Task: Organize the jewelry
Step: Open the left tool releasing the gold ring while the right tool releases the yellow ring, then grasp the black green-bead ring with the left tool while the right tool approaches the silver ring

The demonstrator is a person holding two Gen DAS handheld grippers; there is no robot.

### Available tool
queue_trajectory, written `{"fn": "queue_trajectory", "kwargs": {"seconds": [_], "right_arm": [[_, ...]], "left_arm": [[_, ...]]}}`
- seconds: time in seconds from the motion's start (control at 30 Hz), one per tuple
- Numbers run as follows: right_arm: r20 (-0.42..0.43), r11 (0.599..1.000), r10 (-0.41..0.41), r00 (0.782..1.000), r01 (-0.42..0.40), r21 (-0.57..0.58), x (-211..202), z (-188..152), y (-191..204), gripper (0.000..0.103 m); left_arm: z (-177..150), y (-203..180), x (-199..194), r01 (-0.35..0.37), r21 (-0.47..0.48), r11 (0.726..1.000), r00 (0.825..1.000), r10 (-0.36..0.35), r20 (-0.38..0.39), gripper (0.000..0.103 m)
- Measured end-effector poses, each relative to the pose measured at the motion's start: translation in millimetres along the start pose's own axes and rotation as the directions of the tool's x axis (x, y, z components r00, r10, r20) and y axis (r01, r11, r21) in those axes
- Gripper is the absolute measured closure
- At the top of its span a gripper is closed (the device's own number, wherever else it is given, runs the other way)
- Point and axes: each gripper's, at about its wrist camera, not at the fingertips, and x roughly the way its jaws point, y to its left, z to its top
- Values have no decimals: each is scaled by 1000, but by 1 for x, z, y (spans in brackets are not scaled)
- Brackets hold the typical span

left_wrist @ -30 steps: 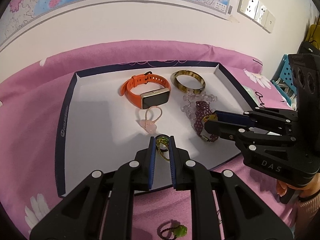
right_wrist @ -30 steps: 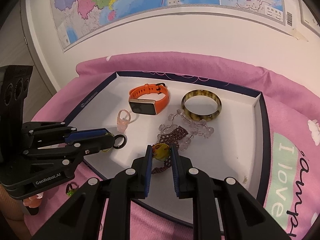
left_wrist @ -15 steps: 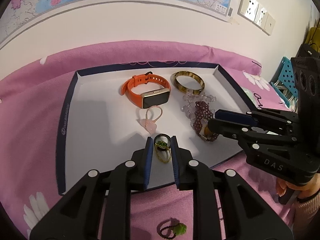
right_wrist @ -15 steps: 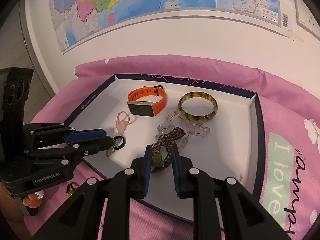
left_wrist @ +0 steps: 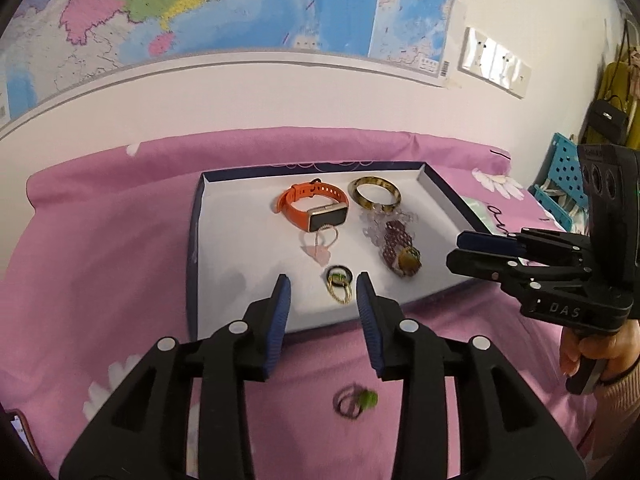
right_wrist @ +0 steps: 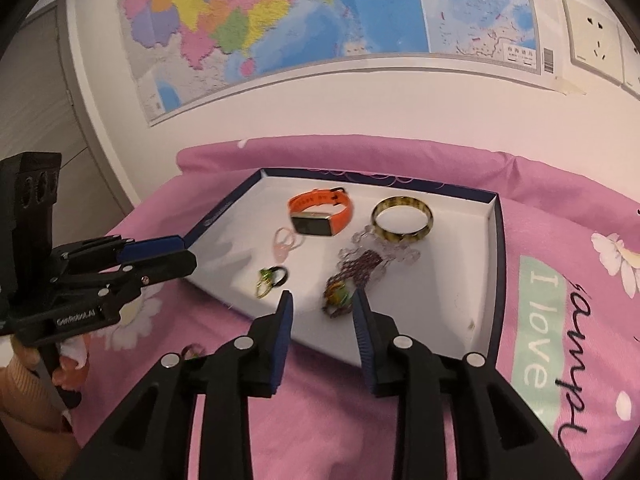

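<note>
At the centre of both wrist views sits the white tray with the dark blue rim (left_wrist: 192, 240), resting on your pink floral bedspread (left_wrist: 100, 260). Your left gripper (left_wrist: 323, 286) is released: its jaws have just been opening and now stand apart, with the black ring with the green and gold charm (left_wrist: 339, 280) lying loose on the tray floor between and just beyond the tips, touched by neither pad. Your right gripper (right_wrist: 322, 304) is likewise released, its jaws having just been opening; the dark purple beaded bracelet with the yellow-green bead (right_wrist: 346, 280) lies on the tray ahead of the tips, free of both pads. Toward the upper part of the tray you have the orange smart band (left_wrist: 310, 208), the mottled amber bangle (left_wrist: 374, 196) to its right, clear crystal beads (left_wrist: 372, 224) touching the bangle, and a pink beaded ring (left_wrist: 320, 246) just below the band. Outside the tray, low in the left wrist view, 1 more green-charmed ring (left_wrist: 354, 400) lies on the bedspread.
</note>
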Motion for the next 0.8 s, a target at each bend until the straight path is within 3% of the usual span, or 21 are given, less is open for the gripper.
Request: {"fn": "queue_trajectory", "kwargs": {"seconds": [0.13, 0.23, 0.37, 0.8], "right_arm": [[-19, 1000, 24, 1000, -24, -20, -10, -13, 7, 72], [-43, 999, 38, 998, -39, -26, -13, -25, 13, 70], [-74, 997, 46, 996, -50, -52, -12, -39, 23, 65], [-151, 990, 64, 987, -81, -111, 3, -60, 53, 64]], "left_arm": [[-11, 2, -13, -6, 12, 1000, 1000, 6, 3, 66], [-20, 2, -19, 0, 24, 1000, 1000, 0, -1, 58], [-36, -1, -20, -8, 67, 998, 999, 10, -31, 58], [-64, -6, -18, 20, 55, 998, 996, -15, -85, 53]]}}
